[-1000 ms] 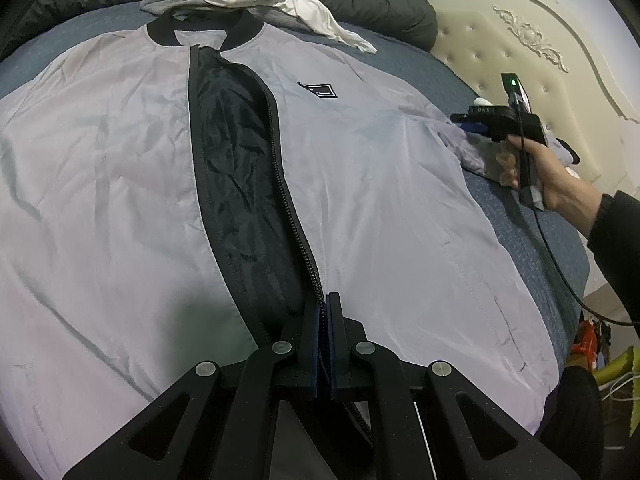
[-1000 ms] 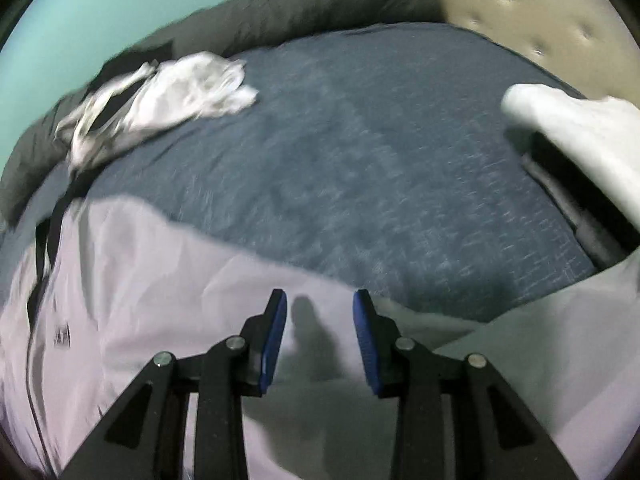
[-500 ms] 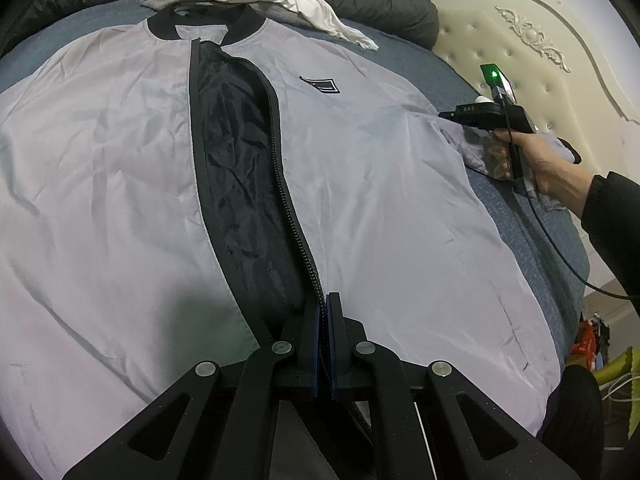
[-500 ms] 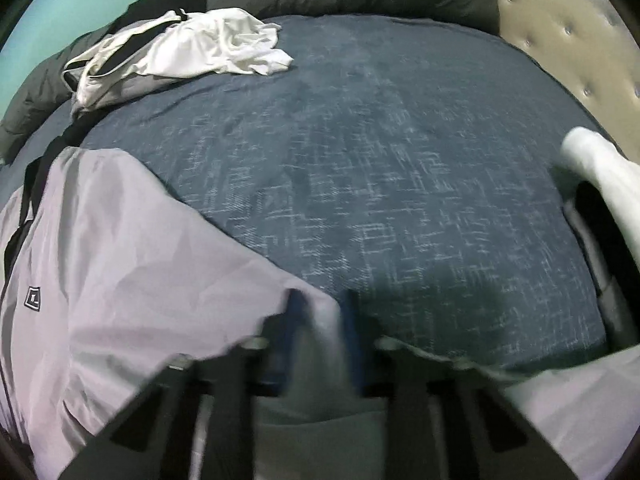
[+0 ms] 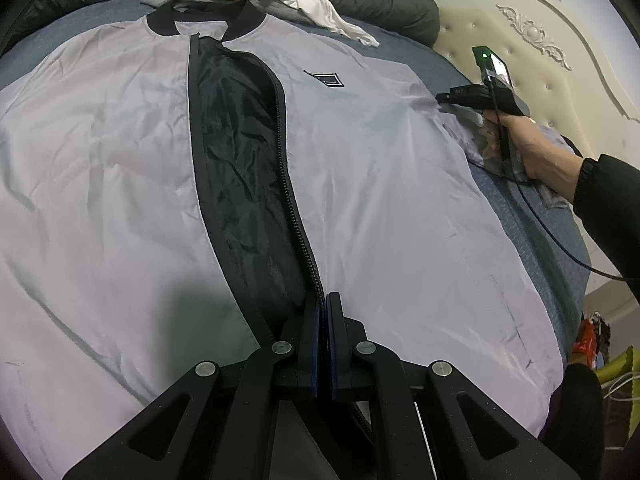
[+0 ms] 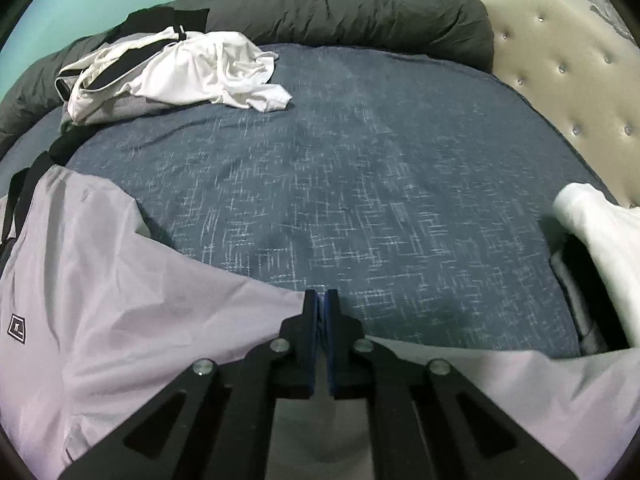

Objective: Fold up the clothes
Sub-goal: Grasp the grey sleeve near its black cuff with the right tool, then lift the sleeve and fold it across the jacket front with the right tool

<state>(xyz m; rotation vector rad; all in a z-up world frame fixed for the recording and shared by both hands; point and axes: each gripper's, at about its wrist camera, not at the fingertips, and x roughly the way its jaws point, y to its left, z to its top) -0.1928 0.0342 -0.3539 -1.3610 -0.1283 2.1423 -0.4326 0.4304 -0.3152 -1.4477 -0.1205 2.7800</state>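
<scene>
A pale grey jacket (image 5: 380, 200) lies face up and spread flat on the blue bed (image 6: 380, 160), its collar toward the heap of white and grey clothes (image 6: 180, 76) at the bed's far side. The zip is open from the collar down, showing the black lining (image 5: 240, 168).

The left hand-held gripper (image 5: 323, 320) is pressed together at the lower end of the zip; its jaws meet right at the zipper edge, apparently pinching it. The right hand-held gripper (image 6: 321, 312) is also pressed together, on the jacket's edge where the sleeve leaves the body, with thin cloth caught between the pads. A person's hand (image 5: 536, 148) carries it.

The shell looks like light, thin, smooth fabric: it should lift with almost no effort, crease sharply, and probably slide against itself, so folded layers may slip. Seams, the zipper tape, the ribbed collar and the sleeve join are the firmer places to hold; a pinch in the open panel would likely just gather slack cloth.
</scene>
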